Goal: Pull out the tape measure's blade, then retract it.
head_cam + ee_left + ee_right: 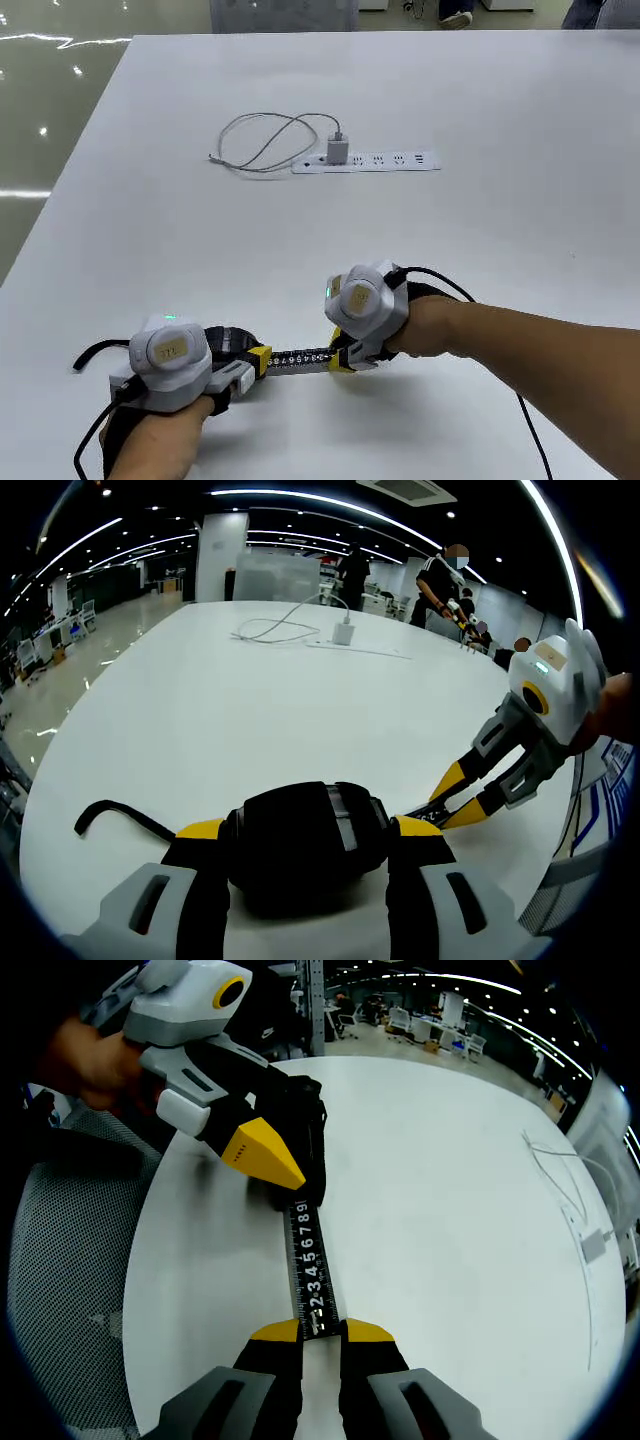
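The black tape measure lies near the counter's near edge, its case pinched between the jaws of the left tool. A short length of blade runs out to the right tool, whose jaws are pressed together on its end. Toward the far edge lies a power strip with a plugged-in charger and a looped cable.
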A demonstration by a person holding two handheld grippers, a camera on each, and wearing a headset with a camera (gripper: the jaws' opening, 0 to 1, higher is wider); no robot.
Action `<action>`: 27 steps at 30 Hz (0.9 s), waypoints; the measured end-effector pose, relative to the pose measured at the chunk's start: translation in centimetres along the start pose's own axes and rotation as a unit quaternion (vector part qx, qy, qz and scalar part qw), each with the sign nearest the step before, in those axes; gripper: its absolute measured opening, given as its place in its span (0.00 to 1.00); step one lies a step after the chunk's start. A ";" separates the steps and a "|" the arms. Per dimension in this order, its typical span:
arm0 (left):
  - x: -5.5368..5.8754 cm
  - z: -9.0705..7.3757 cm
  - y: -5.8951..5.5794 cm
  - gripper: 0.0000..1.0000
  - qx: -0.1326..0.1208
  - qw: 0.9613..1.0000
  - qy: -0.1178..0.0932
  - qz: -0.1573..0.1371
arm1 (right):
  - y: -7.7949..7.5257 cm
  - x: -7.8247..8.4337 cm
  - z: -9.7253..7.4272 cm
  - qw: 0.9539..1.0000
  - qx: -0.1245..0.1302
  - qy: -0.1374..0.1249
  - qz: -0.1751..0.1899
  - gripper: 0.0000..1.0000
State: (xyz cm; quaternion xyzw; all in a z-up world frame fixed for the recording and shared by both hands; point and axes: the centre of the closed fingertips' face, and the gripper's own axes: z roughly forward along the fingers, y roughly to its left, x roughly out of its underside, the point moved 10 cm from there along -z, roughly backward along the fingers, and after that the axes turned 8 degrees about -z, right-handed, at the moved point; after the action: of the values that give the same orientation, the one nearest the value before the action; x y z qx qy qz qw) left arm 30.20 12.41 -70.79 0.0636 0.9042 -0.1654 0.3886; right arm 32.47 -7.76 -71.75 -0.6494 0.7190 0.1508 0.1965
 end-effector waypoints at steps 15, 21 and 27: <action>0.0 0.1 0.0 0.60 0.000 1.000 -0.001 -0.001 | 0.0 -0.5 0.3 1.000 -0.001 -0.004 0.013 0.10; 0.1 0.1 0.0 0.60 0.001 1.000 -0.001 0.000 | -0.1 -0.6 0.4 1.000 -0.004 -0.009 0.023 0.10; 0.0 0.1 0.0 0.60 0.002 1.000 0.001 -0.002 | -0.1 -0.7 0.6 1.000 -0.003 -0.014 0.023 0.10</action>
State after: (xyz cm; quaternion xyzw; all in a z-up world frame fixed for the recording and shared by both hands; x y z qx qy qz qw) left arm 30.26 12.44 -70.83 0.0628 0.9044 -0.1675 0.3873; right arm 32.64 -6.86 -71.90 -0.6309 0.7306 0.1664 0.2012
